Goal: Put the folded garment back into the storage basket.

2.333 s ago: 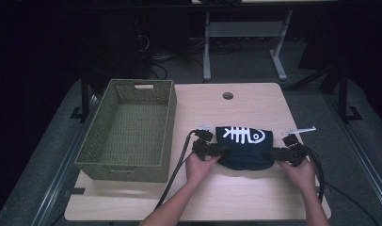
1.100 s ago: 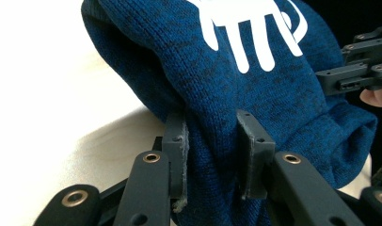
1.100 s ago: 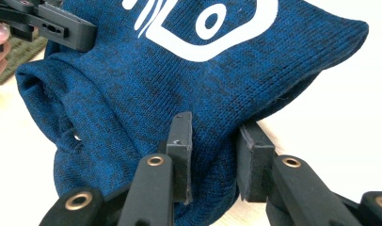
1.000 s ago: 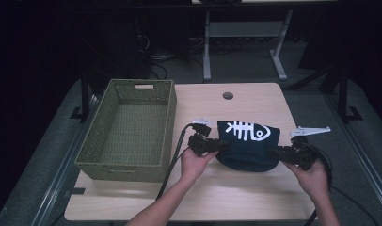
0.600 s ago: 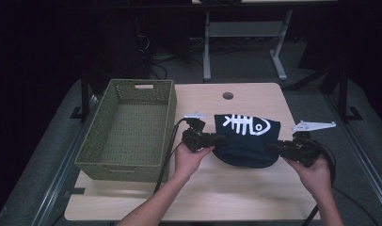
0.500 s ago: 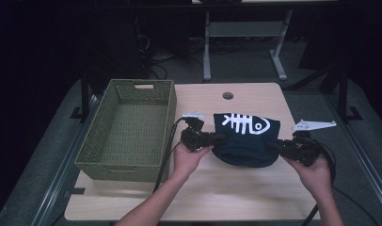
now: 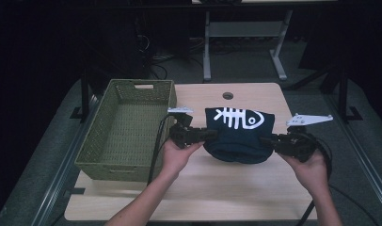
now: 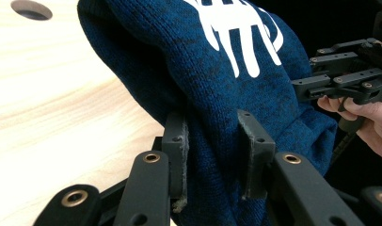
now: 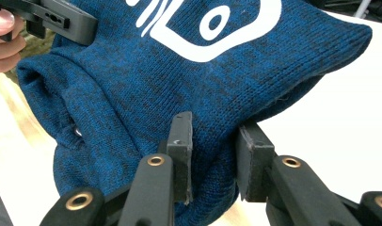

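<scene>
One sweater [image 7: 238, 134], one basket [image 7: 125, 129].

Two black two-jaw grippers, left [image 7: 205, 135] and right [image 7: 269, 140], carry brass-ringed pivot screws, grey three-cornered top plates, trailing black cables; forearms bare, sleeveless.

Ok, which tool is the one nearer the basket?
The left tool, clamped on the left edge of the blue sweater, sits right beside the green basket. The right tool grips the sweater's far side, away from the basket.
</scene>
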Action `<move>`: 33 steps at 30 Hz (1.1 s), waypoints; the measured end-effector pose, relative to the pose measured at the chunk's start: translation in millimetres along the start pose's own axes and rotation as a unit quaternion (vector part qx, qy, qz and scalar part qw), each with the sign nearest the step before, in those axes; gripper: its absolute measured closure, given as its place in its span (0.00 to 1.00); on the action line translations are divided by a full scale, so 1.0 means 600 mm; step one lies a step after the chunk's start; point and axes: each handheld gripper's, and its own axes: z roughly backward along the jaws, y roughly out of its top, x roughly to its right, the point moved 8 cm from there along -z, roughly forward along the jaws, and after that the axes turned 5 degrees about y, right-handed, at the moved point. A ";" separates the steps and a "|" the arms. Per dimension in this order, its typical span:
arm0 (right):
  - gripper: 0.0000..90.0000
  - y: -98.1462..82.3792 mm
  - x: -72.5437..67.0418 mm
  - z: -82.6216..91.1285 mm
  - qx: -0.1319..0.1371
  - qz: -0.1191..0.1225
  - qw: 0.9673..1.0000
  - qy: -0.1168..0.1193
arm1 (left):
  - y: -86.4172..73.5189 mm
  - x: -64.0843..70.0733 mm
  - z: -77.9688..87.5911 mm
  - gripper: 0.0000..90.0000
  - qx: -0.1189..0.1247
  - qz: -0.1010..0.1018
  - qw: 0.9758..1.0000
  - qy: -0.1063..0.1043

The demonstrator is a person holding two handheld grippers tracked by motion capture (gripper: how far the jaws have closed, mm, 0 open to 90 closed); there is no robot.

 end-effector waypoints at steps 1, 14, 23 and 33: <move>0.78 0.003 -0.003 0.000 0.001 0.001 1.000 0.001 | 0.002 0.000 0.004 0.76 0.001 -0.001 1.000 0.000; 0.78 0.044 -0.036 -0.009 0.009 0.024 1.000 0.012 | 0.017 -0.006 0.056 0.76 0.014 0.006 1.000 -0.008; 0.78 0.063 -0.055 -0.018 0.009 0.036 0.999 0.020 | 0.023 -0.015 0.087 0.76 0.020 0.010 1.000 -0.011; 0.78 0.081 -0.075 -0.035 0.008 0.048 0.998 0.030 | 0.023 -0.027 0.117 0.76 0.018 0.012 1.000 -0.008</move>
